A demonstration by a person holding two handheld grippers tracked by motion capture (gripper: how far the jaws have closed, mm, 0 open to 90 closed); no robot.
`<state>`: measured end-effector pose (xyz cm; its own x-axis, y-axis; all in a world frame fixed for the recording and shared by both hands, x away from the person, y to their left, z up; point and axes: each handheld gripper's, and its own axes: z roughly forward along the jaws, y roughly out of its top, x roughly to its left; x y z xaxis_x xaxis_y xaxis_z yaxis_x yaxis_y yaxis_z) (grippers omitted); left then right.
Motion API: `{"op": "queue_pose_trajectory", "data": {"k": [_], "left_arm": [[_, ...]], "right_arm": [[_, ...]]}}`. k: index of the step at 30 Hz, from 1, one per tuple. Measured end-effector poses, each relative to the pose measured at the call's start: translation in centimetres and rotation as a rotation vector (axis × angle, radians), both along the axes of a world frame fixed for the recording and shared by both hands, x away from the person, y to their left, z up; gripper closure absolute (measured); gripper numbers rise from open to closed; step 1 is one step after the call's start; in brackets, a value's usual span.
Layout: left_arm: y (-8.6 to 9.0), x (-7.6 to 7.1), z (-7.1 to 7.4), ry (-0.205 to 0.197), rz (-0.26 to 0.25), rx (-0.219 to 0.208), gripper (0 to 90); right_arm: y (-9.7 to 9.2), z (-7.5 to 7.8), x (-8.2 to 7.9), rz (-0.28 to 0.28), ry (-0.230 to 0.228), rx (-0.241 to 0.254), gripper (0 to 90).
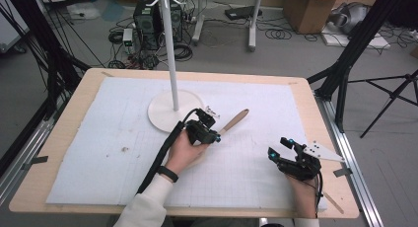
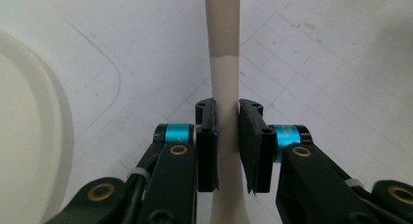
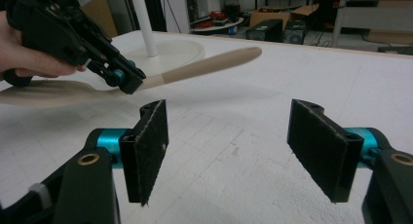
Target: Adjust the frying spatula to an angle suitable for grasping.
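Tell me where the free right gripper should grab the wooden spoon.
Take the bare handle past the left gripper, which is clamped mid-shaft. It's slim, straight and raised off the mat, so the open right gripper could probably close across it from the side.

Right gripper (image 3: 229, 151) agape; spoon (image 3: 204, 68) seemingly lifted

Left gripper (image 2: 227, 141) clamped, right gripper (image 3: 243, 151) agape.

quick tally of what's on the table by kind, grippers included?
Grippers: 2, the left gripper shut on the spoon, the right gripper open.
Wooden spoon: 1.
White stand with round base: 1.
White mat: 1.
Total: 5.
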<state>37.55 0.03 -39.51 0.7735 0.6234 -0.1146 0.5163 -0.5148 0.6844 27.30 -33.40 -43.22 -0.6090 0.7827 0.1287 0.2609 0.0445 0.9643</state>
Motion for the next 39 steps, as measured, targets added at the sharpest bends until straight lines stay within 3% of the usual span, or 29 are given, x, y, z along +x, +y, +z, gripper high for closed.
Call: {"op": "queue_pose_trajectory", "data": {"k": [1,2,3,7,8,13,17,31,39], "left_arm": [[0.0,0.0,0.0,0.000,0.000,0.000,77.8],[0.6,-0.3,0.5,-0.018,-0.005,-0.035,77.8],[0.6,-0.3,0.5,-0.018,-0.005,-0.035,77.8],[2.1,-0.9,1.6,-0.051,-0.015,-0.112,77.8],[3.1,-1.3,2.1,-0.079,-0.020,-0.146,77.8],[4.9,-2.1,2.7,-0.112,-0.008,-0.203,77.8],[7.5,-3.3,3.1,-0.151,0.009,-0.268,77.8],[12.1,-6.1,2.8,-0.252,0.039,-0.347,77.8],[13.2,-7.6,3.3,-0.291,0.022,-0.368,77.8]], "right_arm": [[0.0,0.0,0.0,-0.001,-0.004,-0.002,30.4],[0.0,0.0,0.0,-0.001,-0.003,0.000,30.4],[0.0,0.0,0.0,-0.001,-0.003,0.000,30.4],[0.0,0.0,0.0,0.000,0.002,-0.003,30.4],[0.0,0.0,0.0,0.000,0.001,-0.004,30.4],[0.1,0.0,0.0,0.001,0.001,-0.002,30.4],[0.3,0.0,0.0,0.002,0.002,-0.003,30.6],[1.8,0.4,0.1,0.033,-0.013,-0.001,30.8],[2.5,0.7,0.1,0.053,-0.019,0.000,30.8]]}}
